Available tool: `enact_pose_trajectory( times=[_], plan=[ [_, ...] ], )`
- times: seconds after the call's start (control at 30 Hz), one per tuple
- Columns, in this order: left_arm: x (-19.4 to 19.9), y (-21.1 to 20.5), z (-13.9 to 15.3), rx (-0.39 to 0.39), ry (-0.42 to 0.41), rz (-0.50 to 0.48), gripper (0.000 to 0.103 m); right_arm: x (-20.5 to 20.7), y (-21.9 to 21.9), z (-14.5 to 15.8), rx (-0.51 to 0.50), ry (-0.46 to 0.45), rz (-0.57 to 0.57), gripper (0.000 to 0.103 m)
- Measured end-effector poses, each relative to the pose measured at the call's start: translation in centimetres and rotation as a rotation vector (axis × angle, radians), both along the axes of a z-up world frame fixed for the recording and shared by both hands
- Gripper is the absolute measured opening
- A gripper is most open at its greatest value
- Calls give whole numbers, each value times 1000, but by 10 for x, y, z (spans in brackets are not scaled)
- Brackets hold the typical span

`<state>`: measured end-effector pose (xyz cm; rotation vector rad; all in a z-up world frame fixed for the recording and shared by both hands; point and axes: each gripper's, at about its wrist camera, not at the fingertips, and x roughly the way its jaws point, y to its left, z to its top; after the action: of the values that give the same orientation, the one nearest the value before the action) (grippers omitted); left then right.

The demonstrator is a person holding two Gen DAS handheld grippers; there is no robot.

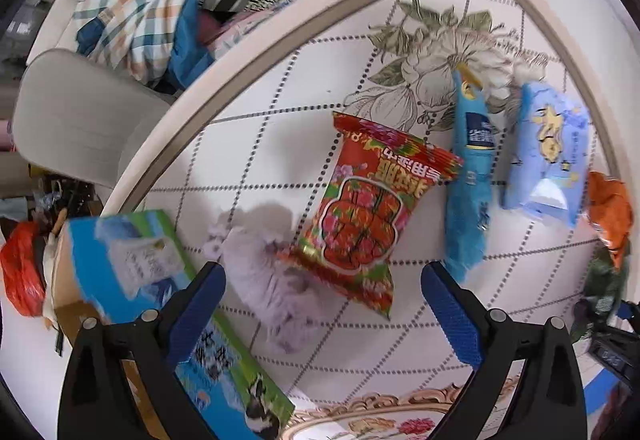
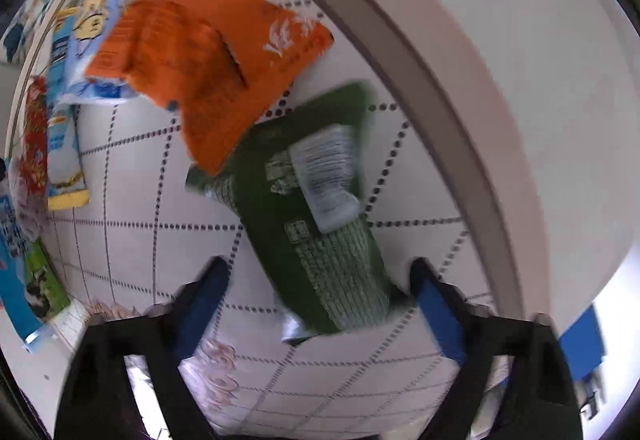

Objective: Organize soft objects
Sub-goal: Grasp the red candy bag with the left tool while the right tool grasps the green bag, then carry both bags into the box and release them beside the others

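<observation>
Left tool (image 1: 322, 294): jaws wide, nothing gripped, above fluffy lilac toy (image 1: 272, 280) and red snack bag (image 1: 360, 208) mid-counter (image 1: 248, 144). Right tool (image 2: 320, 292): jaws apart, straddling green pouch (image 2: 316, 208) nr counter's rim, no pad contact seen. Judged light, crinkly, slippery film; pinch across narrow body. Orange pouch (image 2: 200, 60) overlaps far end.

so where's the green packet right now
In the right wrist view, the green packet lies on the table between the open right gripper fingers, its top end under the orange packet.
</observation>
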<state>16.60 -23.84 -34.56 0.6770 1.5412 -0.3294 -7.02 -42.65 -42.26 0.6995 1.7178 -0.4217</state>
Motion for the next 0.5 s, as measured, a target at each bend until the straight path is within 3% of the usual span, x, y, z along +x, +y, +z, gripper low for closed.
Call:
enact_pose_trajectory(
  times=[0.07,0.2,0.23,0.3,0.37,0.5],
  plan=[
    [4,-3,-8,8,7,-19,100,2,-4,6,-8,-26,-18,45],
    [16,-10,-24,-11,38,-11,98,6,-11,7,48,-53,-59,43],
    [19,-11,-28,-23,51,-3,94,7,-12,7,40,-49,-52,43],
    [22,-12,-34,-32,78,10,71,9,-11,6,28,-39,-37,43],
    [21,-13,-39,-46,113,8,57,11,-7,7,19,-37,-25,43],
    [15,-14,-39,-48,78,-13,52,14,3,11,-4,-21,2,43]
  ],
)
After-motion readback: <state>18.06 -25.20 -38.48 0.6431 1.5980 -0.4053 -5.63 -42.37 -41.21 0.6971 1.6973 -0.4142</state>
